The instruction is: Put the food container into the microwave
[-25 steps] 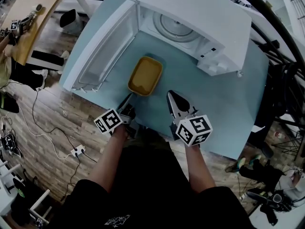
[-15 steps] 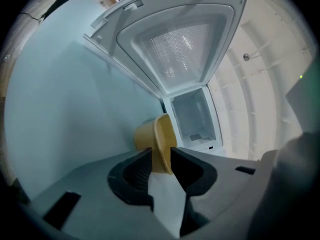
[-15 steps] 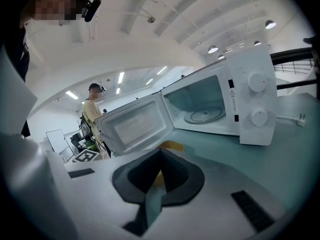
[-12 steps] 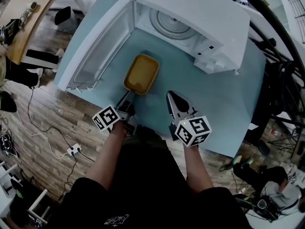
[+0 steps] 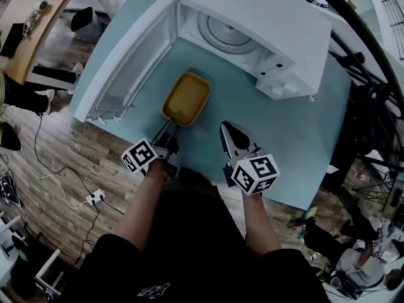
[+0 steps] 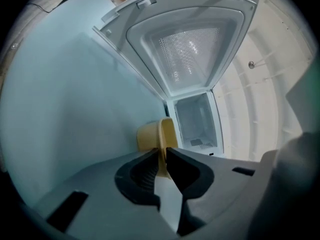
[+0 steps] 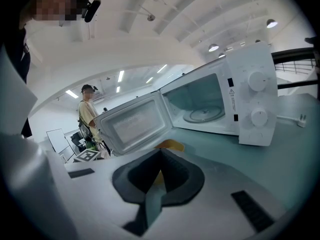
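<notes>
Pinches the near rim of the food container (image 5: 187, 98) with the left tool (image 5: 168, 129), having just been closing the jaws onto it. Holds the right tool (image 5: 226, 129) clenched on nothing, on the same near side of the microwave (image 5: 252, 17). Leaves the container on the desk (image 5: 297, 137) just before the microwave's open mouth, not yet inside. Risks tipping or dropping it once lifted, given so thin a one-sided pinch; risks catching the microwave's sill if carried low. Compared with a second ago: same spot before the microwave, grip now tighter.
</notes>
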### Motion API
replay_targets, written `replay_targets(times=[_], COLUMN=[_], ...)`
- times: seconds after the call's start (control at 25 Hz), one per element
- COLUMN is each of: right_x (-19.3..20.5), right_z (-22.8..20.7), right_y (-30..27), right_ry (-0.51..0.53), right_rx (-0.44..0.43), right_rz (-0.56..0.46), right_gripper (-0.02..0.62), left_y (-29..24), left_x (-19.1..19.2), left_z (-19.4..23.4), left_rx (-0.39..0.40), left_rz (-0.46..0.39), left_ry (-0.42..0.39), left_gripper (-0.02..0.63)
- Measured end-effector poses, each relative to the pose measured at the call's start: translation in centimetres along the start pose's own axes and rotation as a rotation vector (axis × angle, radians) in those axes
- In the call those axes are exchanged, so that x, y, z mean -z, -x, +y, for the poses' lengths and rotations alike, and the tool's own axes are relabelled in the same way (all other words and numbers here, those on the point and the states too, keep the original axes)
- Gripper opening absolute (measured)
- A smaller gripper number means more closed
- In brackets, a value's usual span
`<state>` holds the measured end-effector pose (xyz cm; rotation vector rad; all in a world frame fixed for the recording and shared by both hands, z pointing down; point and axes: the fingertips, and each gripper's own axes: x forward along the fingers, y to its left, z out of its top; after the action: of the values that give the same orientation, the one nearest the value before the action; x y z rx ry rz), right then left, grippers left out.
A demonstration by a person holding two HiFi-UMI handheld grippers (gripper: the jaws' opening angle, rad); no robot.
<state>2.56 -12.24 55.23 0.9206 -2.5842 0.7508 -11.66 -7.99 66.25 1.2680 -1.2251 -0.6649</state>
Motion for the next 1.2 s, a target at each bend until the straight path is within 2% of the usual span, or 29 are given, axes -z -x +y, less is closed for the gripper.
replay_targets(times=[0.16,0.4,0.72,1.2], right_x=[-0.3,-1.0,-1.8,-3.5], right_z=[-0.1,-0.3,-0.5,-1.3], right_y=[-0.1,-0.1,0.1,0.4], right_ry=[-0.003,-0.006,-0.011,-0.037], right_rx=[0.0,0.004,0.011,0.043], right_rz=[-0.005,-0.021,-0.043,-0.095], right_gripper=[0.006,0.006,0.006,0.006], left_y=[0.0,-0.2,-0.6,-2.8], left_x=[-0.5,-0.8,-0.8,-1.5], left_z=[-0.3,-0.8,-1.9,-5.1], left_rx=[-0.006,-0.015,-0.016,0.032], left_rz=[-0.019,-0.011,0.003,0.036], left_ry=[0.031,0.038,0.021,-0.022], left_gripper=[0.029,0.028,0.026,0.026])
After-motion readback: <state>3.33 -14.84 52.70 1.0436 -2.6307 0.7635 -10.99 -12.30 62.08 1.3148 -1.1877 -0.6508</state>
